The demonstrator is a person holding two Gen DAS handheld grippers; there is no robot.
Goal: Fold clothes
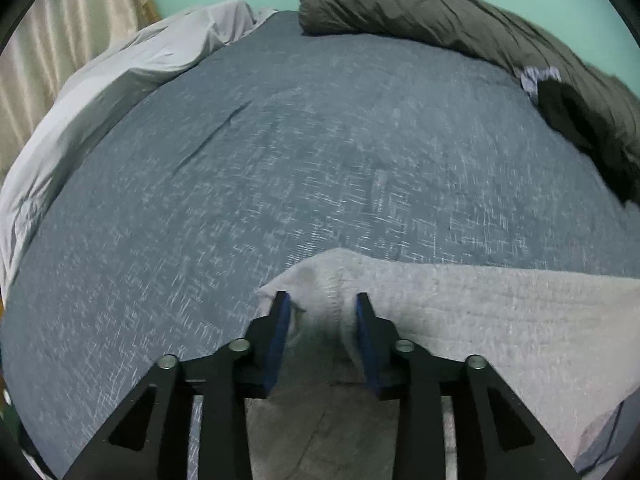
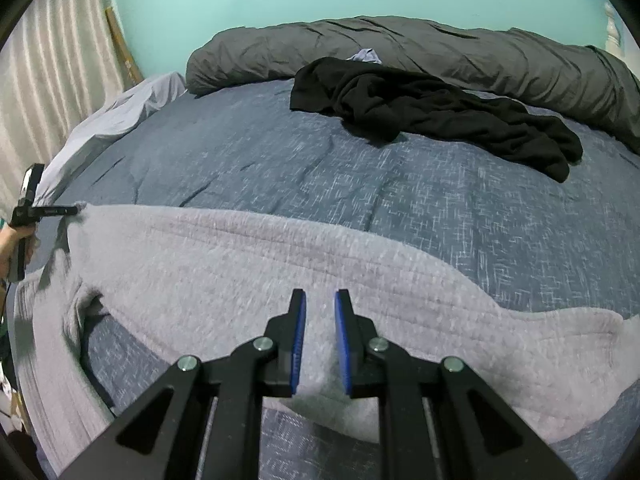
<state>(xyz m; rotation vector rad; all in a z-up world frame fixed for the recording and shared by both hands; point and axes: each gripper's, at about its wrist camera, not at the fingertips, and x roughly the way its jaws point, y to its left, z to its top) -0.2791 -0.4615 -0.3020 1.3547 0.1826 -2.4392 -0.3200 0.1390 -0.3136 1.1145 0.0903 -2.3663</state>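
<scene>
A pale grey knitted garment (image 2: 280, 264) lies stretched across a blue-grey bedcover (image 2: 440, 208). My right gripper (image 2: 321, 294) is near the garment's front edge, with its blue pads pinching a fold of it. In the left wrist view, the garment's left corner (image 1: 480, 312) bunches up between the fingers of my left gripper (image 1: 322, 298). The jaws stand apart and the pads do not visibly press the cloth. From the right wrist view, the left gripper (image 2: 76, 210) is at the far left beside that corner, held by a hand (image 2: 12, 240).
A crumpled black garment (image 2: 420, 112) lies at the back of the bed, in front of a rolled dark grey duvet (image 2: 400, 44). A light grey sheet (image 1: 120, 72) is heaped along the left edge. A curtain (image 2: 52, 60) and a teal wall stand behind.
</scene>
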